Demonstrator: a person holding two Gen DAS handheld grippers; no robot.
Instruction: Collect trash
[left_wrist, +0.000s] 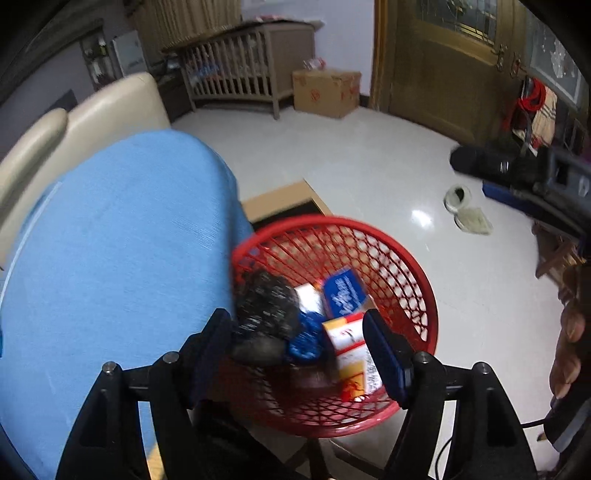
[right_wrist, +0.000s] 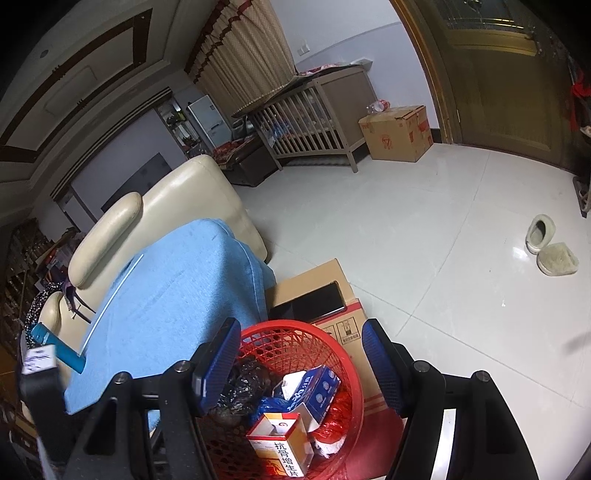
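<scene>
Both hand-held grippers, left (left_wrist: 295, 354) and right (right_wrist: 297, 363), tilt down, gaping empty over the red basket (left_wrist: 424, 295).

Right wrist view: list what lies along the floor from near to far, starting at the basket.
Red basket → flat cardboard box beside it → cream sofa arm → wooden crib → cardboard box by the far wall.

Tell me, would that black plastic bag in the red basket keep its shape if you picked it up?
Probably not. The black bag looks crumpled and wrinkled, so it would likely sag and fold. It seems thin film, so probably light for its bulk. Its glossy surface may slip between the pads, though it lies wedged against the red basket wall.
</scene>
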